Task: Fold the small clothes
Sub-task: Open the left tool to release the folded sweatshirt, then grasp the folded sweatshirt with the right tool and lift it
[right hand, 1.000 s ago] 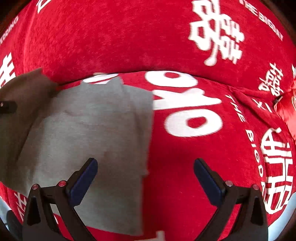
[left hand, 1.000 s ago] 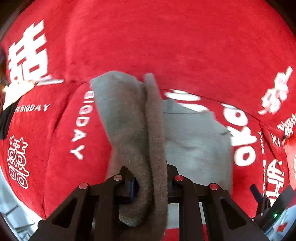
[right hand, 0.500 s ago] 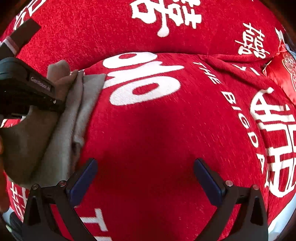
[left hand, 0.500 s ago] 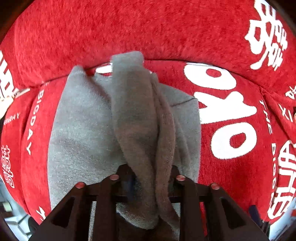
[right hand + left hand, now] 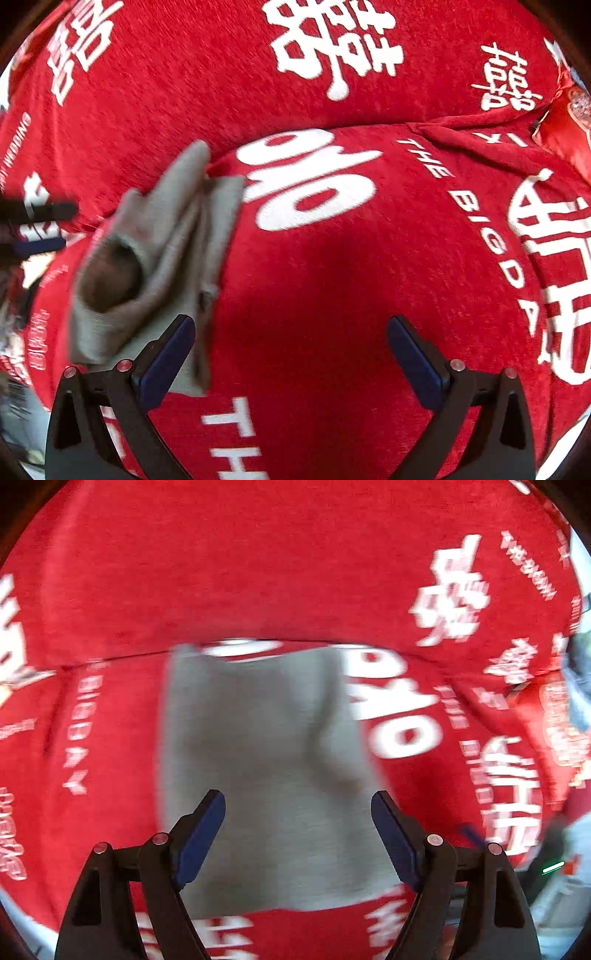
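Our left gripper (image 5: 297, 834) is opening above the folded grey knit garment (image 5: 266, 775), pads clear of it. Our right gripper (image 5: 291, 363) gapes empty. The garment lies lengthwise toward the red white-lettered sofa cover's (image 5: 258, 572) backrest.

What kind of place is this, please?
Probably a home, on a sofa or bed: a soft red cover printed with white wedding characters and "THE BIG DAY" runs up a cushioned back, and a grey cloth lies on it.
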A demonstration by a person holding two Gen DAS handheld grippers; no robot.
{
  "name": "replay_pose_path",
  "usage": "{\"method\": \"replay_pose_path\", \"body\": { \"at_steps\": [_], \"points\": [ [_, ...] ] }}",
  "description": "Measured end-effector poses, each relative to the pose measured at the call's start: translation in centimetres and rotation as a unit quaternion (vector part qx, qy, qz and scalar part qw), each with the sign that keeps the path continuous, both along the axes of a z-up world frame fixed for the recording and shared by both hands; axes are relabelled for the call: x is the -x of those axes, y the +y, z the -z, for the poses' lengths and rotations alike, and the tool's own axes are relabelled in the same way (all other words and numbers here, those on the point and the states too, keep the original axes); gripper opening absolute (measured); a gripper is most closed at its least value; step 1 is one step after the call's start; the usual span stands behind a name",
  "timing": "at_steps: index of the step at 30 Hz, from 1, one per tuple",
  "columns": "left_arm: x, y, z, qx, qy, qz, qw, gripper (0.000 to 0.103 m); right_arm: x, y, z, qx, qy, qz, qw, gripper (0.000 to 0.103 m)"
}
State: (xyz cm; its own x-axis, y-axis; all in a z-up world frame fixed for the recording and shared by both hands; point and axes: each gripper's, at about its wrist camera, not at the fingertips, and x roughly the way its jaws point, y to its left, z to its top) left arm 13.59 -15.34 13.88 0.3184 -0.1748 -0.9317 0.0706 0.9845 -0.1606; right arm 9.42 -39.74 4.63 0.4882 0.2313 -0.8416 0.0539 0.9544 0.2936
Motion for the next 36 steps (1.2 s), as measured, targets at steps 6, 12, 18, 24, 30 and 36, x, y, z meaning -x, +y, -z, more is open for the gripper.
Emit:
{"method": "replay_pose_path", "body": {
  "at_steps": [6,12,18,24,30,36],
  "points": [
    [1.8,3.4,3.7,-0.013,0.018,-0.026,0.9994,0.082,0.4,1.5,-2.8,-0.086,-0.029,-0.034,0.995,0.103],
    [3.5,3.6,5.8,-0.001,0.010,-0.017,0.9998,0.082,-0.1,6.1,-2.6,-0.074,-0.017,-0.093,0.993,0.094],
    [5.3,5.7,5.1,0.035,-0.005,-0.023,0.9991,0.082,-1.7,8.2,-0.6,-0.119,0.041,-0.108,0.986,0.066],
    [9.1,6.0,6.9,0.011,-0.009,0.027,0.9995,0.082,-2.6,7.7,0.1,-0.147,0.053,-0.089,0.984,0.025],
    [9.3,5.5,8.4,-0.047,-0.028,0.015,0.9984,0.082,-2.6,7.6,0.3,-0.135,0.058,-0.081,0.986,0.021],
    [9.4,9.7,7.3,0.014,-0.051,-0.095,0.9941,0.082,-1.7,8.1,-2.8,-0.123,0.020,-0.085,0.989,0.012]
  ]
}}
